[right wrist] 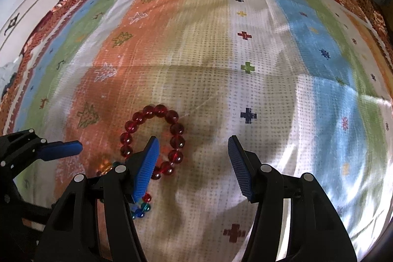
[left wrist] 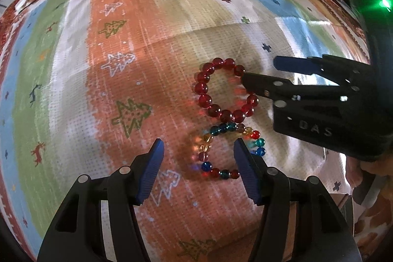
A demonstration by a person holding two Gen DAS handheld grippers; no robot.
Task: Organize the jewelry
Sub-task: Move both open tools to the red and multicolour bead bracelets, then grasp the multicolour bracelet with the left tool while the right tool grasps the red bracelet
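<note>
Bracelets, 2 of them, lie touching on the cloth (left wrist: 122, 90): red one (left wrist: 224, 90) and color one (left wrist: 221, 151). Your left gripper (left wrist: 199, 163) and right gripper (right wrist: 194, 163) are both open w/ nothing held. Nothing's sorted yet; you've got it all left to do.

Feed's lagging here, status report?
Both grippers, left and right, open, empty. Red bracelet and multicolour bracelet touching on cloth. Nothing blocking.

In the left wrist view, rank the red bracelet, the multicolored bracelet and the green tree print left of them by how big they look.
1. Red bead bracelet and multicolored bead bracelet: alike.
2. Green tree print.
</note>
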